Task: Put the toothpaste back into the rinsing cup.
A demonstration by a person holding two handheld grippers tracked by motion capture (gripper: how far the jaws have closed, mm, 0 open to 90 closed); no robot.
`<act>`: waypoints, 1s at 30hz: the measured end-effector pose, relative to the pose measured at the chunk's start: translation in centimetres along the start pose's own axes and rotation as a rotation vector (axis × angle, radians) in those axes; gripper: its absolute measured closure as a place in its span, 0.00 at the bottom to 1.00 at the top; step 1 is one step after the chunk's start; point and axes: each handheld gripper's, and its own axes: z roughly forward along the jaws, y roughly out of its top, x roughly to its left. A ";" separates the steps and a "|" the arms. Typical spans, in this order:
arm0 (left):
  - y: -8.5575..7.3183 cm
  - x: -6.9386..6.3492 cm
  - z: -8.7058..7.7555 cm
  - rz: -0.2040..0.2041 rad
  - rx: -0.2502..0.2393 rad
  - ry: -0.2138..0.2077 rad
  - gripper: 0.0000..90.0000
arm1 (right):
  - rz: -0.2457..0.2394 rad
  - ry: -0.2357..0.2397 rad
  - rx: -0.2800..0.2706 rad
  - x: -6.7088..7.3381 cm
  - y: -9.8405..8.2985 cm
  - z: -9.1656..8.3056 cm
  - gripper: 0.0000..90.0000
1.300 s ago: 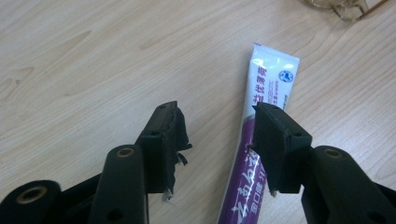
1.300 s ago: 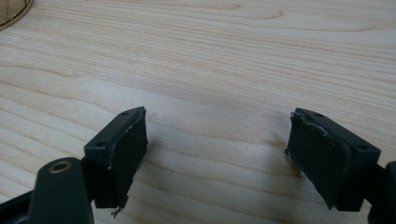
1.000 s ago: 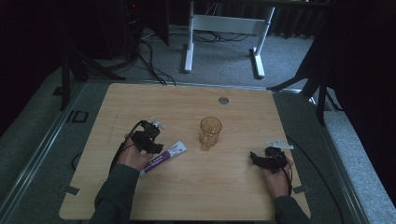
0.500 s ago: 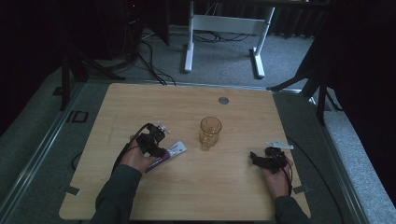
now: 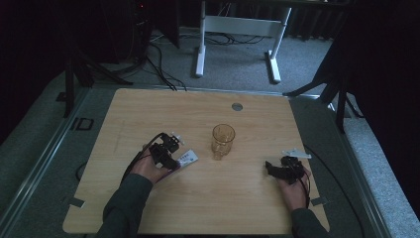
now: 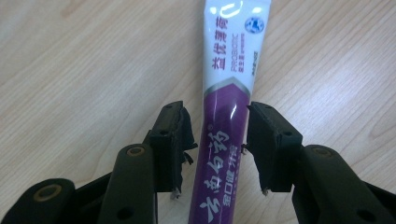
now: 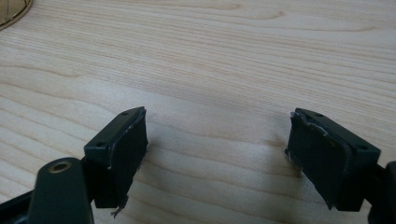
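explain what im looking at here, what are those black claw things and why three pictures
A person sits at a wooden table, holding a two-jaw clamp tool in each hand. The high view looks down on the table from above. The other two pictures come from small cameras riding on each tool, looking along its black jaws.

The left hand-held gripper has its jaws on either side of a purple and white tube lying flat on the table. The jaws have just been closing; the right one is at the tube's edge, the left one is still apart from it.

The right hand-held gripper is open over bare wood.

An amber glass mug stands between the two hands.
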 end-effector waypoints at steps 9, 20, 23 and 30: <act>0.3 0.2 0.3 -0.005 0.030 -0.016 0.62 | 0.000 0.000 0.000 0.0 0.0 0.0 0.22; 1.0 -0.1 0.9 0.012 0.077 -0.016 0.61 | 0.000 0.000 0.000 0.0 0.0 0.0 0.22; 1.1 -0.2 1.1 0.011 0.088 -0.017 0.60 | 0.000 0.000 0.000 0.0 0.0 0.0 0.22; 1.3 -0.2 1.4 0.012 0.107 -0.014 0.59 | 0.000 0.000 0.000 0.0 0.0 0.0 0.22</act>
